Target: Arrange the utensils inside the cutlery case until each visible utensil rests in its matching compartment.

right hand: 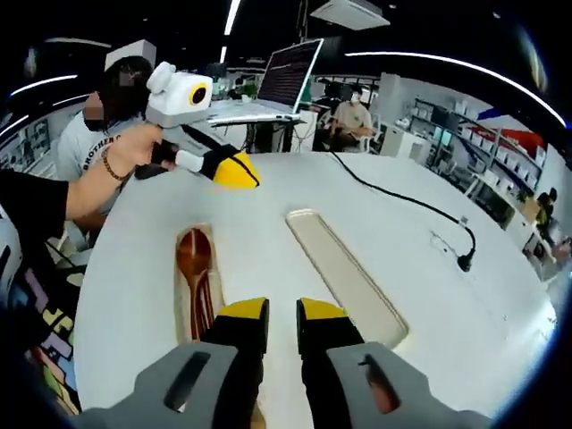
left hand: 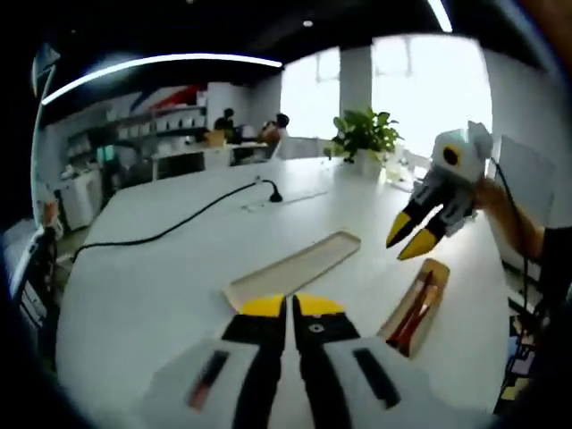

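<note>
A narrow wooden cutlery case (right hand: pixel 181 295) lies on the white table and holds a brown wooden spoon (right hand: pixel 193 255) with thin reddish sticks beside it. In the left gripper view the same case (left hand: pixel 435 279) sits at the right, its reddish utensils (left hand: pixel 413 315) inside. A long, shallow tray with nothing in it (right hand: pixel 344 273) (left hand: pixel 295 265) lies next to the case. My left gripper (left hand: pixel 290 308) hovers shut and empty just short of that tray. My right gripper (right hand: pixel 282 313) stands slightly open and empty, near the case's close end. Each gripper shows in the other's view: the left (right hand: pixel 234 172), the right (left hand: pixel 409 242).
A black cable (left hand: pixel 179 223) runs across the table to a small plug (right hand: pixel 465 262). A potted plant (left hand: pixel 362 134) and a laptop (right hand: pixel 288 73) stand at the far edges. People sit at desks behind. The table's rim (right hand: pixel 89 295) curves close by.
</note>
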The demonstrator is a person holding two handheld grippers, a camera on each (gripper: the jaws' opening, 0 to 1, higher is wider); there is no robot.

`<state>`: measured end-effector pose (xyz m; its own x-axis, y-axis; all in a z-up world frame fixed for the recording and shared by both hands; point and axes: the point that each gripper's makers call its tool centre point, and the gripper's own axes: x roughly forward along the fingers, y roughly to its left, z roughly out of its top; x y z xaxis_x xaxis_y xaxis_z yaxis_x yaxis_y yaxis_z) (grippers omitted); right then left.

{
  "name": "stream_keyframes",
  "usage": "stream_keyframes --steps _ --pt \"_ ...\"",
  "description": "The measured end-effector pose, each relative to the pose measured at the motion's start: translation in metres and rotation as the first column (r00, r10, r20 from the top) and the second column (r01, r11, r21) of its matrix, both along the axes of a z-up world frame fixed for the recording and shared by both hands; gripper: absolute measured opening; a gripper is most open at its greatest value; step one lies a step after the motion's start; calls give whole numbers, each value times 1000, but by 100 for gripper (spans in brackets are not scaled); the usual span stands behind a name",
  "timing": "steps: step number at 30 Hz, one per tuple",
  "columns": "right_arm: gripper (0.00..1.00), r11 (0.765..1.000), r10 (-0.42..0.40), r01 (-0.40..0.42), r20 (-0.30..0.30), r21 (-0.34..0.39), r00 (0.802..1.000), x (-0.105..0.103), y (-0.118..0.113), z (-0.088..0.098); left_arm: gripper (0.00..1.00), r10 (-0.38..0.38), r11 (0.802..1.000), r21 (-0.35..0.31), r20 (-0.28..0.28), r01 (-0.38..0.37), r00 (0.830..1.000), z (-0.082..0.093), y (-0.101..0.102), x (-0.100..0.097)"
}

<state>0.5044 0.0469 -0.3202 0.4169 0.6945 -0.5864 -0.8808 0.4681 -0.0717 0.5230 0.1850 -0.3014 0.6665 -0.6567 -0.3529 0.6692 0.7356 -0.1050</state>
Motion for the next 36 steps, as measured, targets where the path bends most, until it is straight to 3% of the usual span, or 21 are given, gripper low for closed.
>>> stream_keyframes --steps 2,6,9,10,11,12,18,21,23,25,26,29,36 --pt "11 997 -54 55 -17 57 998 12 -11 0 3 -2 999 -41 -42 0 999 -3 -2 1" --pt "12 980 -180 182 -32 83 983 37 -36 -4 4 48 999 -15 -12 -48 999 -5 2 16" --pt "12 966 -239 243 -61 91 969 49 -47 -10 8 62 998 -15 -60 -63 996 -12 4 25" --pt "12 965 -245 250 -61 82 967 52 -50 -12 10 52 998 -30 -77 -54 996 -12 3 26" --pt "12 960 -267 271 -66 73 961 57 -55 -16 12 79 992 -95 -101 -89 992 -9 2 30" --pt "12 957 -276 281 -69 68 959 59 -57 -18 12 85 989 -112 -96 -96 992 -8 2 34" --pt "15 929 -364 368 -85 36 928 70 -71 -35 20 119 990 -59 -119 -127 986 -30 2 50" --pt "15 922 -384 388 -97 23 918 73 -73 -43 30 139 986 -74 -127 -149 982 -36 2 58" --pt "15 919 -387 392 -110 29 915 76 -73 -46 29 118 987 -88 -193 -137 974 -45 -4 53" --pt "15 911 -404 411 -124 37 906 81 -74 -49 33 109 986 -105 -192 -131 975 -48 -9 56" --pt "15 899 -427 435 -135 39 894 83 -76 -52 36 116 985 -102 -200 -139 973 -49 -9 58" --pt "15 891 -440 451 -148 46 886 87 -78 -56 43 157 982 -73 -185 -173 970 -51 -5 65" --pt "14 881 -458 470 -147 58 877 95 -83 -54 44 180 974 -93 -242 -208 953 -56 1 71"
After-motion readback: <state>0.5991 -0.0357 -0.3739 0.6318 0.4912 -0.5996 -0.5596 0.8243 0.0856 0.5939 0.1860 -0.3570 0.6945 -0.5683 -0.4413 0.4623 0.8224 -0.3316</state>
